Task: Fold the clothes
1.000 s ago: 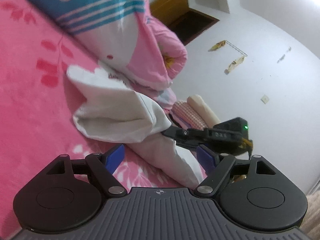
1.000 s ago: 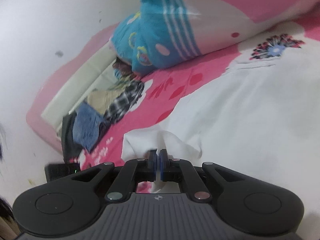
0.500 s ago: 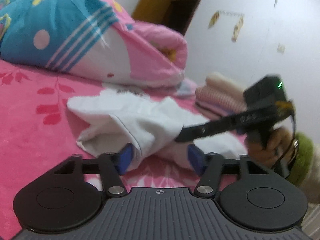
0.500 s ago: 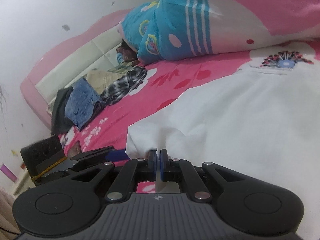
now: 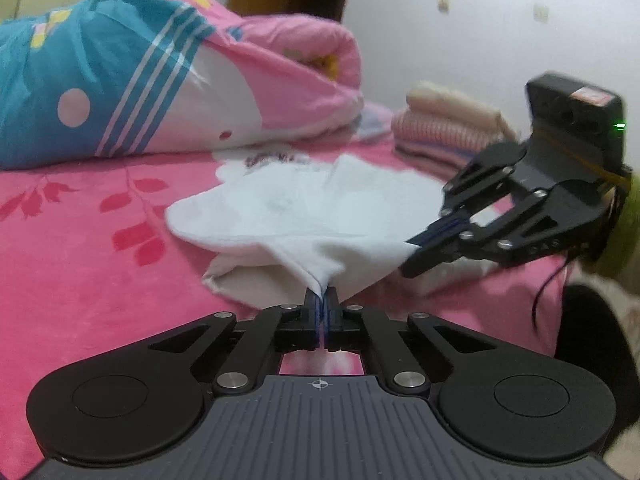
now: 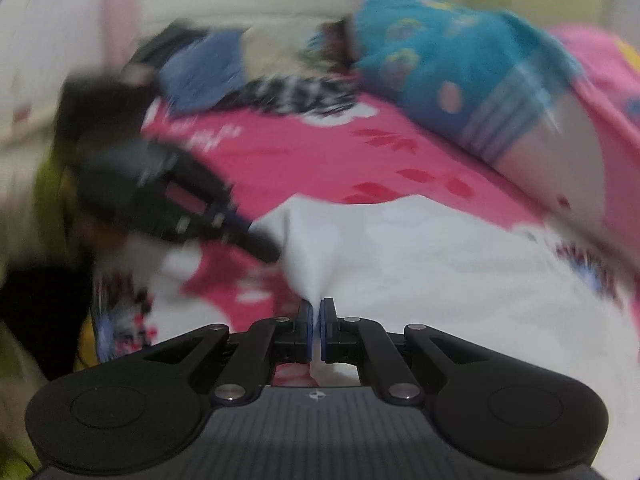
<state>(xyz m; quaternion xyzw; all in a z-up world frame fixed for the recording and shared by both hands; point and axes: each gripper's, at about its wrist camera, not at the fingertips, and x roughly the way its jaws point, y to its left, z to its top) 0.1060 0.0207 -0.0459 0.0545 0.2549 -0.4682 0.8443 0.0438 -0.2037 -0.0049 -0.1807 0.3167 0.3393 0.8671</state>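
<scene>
White garment (image 5: 304,216) pinched by both tools on the pink bed (image 5: 80,280).
Left tool (image 5: 322,308) and right tool (image 5: 416,246) each clamp neighbouring points on its near hem; body extends toward the quilt (image 5: 160,80).

Garment (image 5: 304,216) lying mid-bed (image 5: 72,280), w/ rolled quilt (image 5: 168,92) sitting behind it toward bed's far edge. Folded stack (image 5: 444,128) sitting at far right corner. Loose clothes pile (image 6: 248,80) lying along headboard edge, left of quilt.
</scene>
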